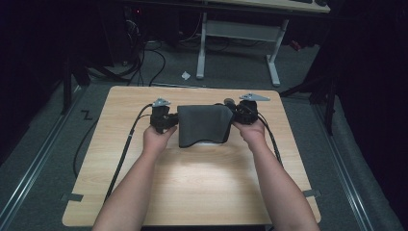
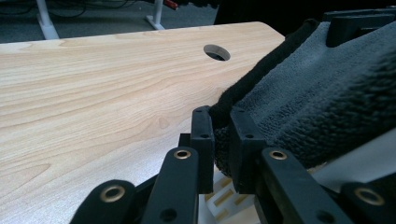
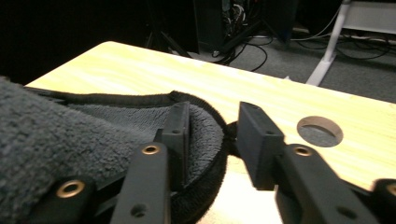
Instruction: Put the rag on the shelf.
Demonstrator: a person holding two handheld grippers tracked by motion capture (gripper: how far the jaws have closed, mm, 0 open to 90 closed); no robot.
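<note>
**Towel pinched on the left, loose on the right**

In the high view your two hands sit in the middle of the frame, one at each side of the dark grey towel (image 1: 202,124). The towel lies just above centre on the table (image 1: 202,187), its far edge straight, its near edge curved, with something pale showing under that near edge.

Your left gripper (image 1: 162,121) is at the towel's left edge. In the left gripper view, it (image 2: 221,135) has its jaws nearly together, and a fold of the towel (image 2: 317,93) is squeezed between the pads. The cloth rises from that pinch toward the upper right of the frame, so this edge is off the table (image 2: 93,93). A round hole (image 2: 217,52) in the tabletop sits at upper centre of that view.

Your right gripper (image 1: 240,114) is at the towel's right edge. In the right gripper view, it (image 3: 212,133) has its jaws about half apart. The towel's (image 3: 84,135) bound edge curls around the left jaw in that frame and rests against its pad; the right jaw stands clear of the cloth, with bare wood showing in the gap. So nothing is clamped on this side. A second hole (image 3: 320,130) in the table (image 3: 140,70) shows at right of centre.
</note>
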